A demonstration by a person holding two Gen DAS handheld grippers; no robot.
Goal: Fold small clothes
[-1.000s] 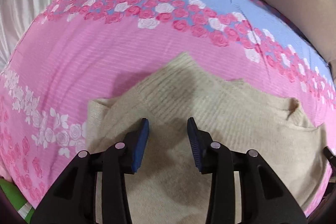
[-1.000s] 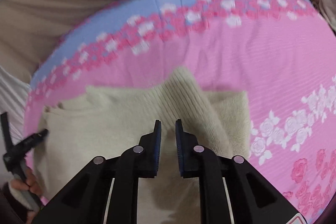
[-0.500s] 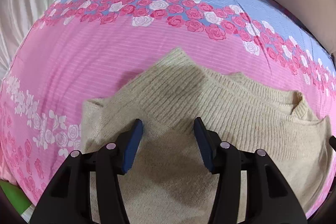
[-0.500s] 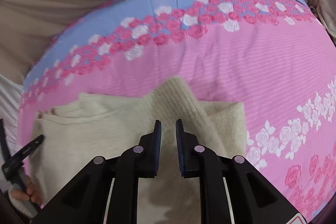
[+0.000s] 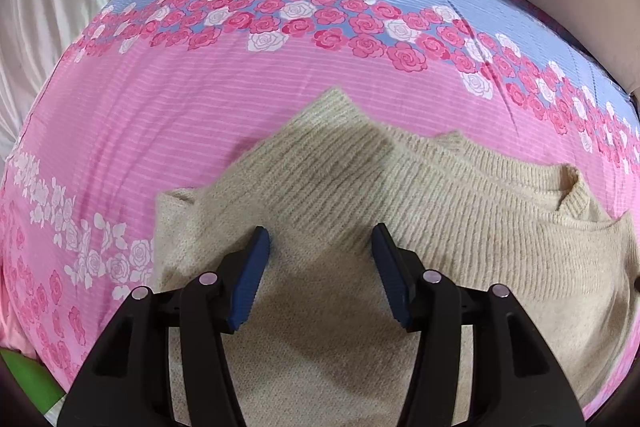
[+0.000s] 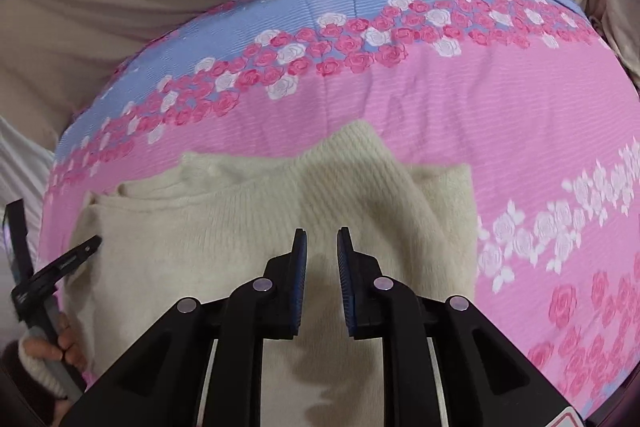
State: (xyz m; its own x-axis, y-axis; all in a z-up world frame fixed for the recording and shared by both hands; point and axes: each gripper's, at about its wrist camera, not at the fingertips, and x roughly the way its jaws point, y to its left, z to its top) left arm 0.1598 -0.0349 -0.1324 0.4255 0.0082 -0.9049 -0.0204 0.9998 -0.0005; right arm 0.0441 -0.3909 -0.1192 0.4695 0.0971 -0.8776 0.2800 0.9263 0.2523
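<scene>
- Left wrist view: our left gripper [image 5: 320, 247], jaws wide open and empty, hovers over the beige sweater [image 5: 460, 227] on the rose-print bed cover [image 5: 200, 99]; closing here may pinch several layers.
- Right wrist view: our right gripper [image 6: 322, 251], jaws narrowly parted, holding nothing, hangs above the folded sleeve [image 6: 360, 171]; brushing it could undo the fold.

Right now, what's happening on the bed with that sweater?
A person is folding a cream knit sweater laid on the pink rose-print bedspread. One sleeve is already folded across the body, its cuff pointing toward the far edge. Both tools hover above the knit holding nothing: the left hand-held gripper has its jaws wide open, and the right hand-held gripper shows only a narrow gap with no cloth in it.
</scene>
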